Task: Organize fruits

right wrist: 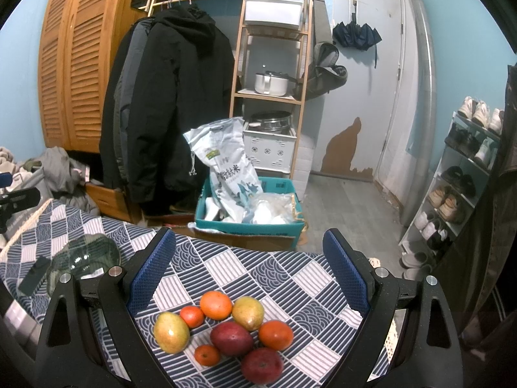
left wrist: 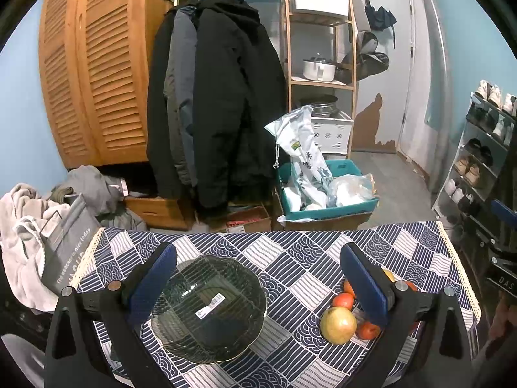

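Note:
A ribbed dark glass bowl (left wrist: 208, 307) with a white label sits on the patterned tablecloth, just below my open left gripper (left wrist: 258, 281), nearer its left finger. Right of it lies a yellow-green fruit (left wrist: 338, 325) with small orange fruits (left wrist: 343, 300), partly hidden by the right finger. In the right wrist view several fruits lie in a cluster: a yellow mango (right wrist: 171, 332), an orange (right wrist: 216, 305), another mango (right wrist: 248, 313), a dark red fruit (right wrist: 231, 338) and a red apple (right wrist: 261, 365). My right gripper (right wrist: 248, 268) hangs open above them, empty. The bowl (right wrist: 84, 263) appears at the left.
The table (left wrist: 303, 258) ends just beyond the grippers. Behind it on the floor stand a teal box (right wrist: 248, 224) with bags, hanging coats (left wrist: 213, 103), a wooden shelf with pots (right wrist: 271, 84) and a shoe rack (right wrist: 462, 177) at the right. A clothes pile (left wrist: 29, 226) lies at the left.

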Tool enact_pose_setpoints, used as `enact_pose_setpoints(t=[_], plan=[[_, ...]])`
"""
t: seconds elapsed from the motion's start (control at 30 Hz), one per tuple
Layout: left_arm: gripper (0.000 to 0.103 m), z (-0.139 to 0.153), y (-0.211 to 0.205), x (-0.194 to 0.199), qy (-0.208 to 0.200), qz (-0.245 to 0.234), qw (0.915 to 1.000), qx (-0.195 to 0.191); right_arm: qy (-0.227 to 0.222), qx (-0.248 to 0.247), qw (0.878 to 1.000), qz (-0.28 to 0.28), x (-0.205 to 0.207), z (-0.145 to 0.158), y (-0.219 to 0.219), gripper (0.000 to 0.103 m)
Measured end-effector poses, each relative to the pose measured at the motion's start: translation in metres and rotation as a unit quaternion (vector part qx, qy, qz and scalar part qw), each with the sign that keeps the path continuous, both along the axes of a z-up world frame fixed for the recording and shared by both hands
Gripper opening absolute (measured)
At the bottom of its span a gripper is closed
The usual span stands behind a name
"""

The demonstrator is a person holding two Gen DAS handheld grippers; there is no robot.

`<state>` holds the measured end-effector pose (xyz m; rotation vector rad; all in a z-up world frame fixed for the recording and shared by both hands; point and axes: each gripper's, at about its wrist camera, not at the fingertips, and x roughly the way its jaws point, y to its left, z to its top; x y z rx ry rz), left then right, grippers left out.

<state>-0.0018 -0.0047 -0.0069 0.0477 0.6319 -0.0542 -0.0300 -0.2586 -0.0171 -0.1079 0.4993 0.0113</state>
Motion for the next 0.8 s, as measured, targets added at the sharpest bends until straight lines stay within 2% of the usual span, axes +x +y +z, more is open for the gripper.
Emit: enact_pose_setpoints(t=[0.53,0.8], plan=[[0.102,0.001,-0.003,0.000,0.002,-0.002,1.0000,-0.001,0.001,0.000,1.000,-0.001,0.003,0.007,0.002,0.091],[0.102,-0.005,-0.015,0.006,0.015,-0.011,0.9998,0.004,0.014,-0.007,1.000,-0.008,0.002,-0.015,-0.015,0.091]])
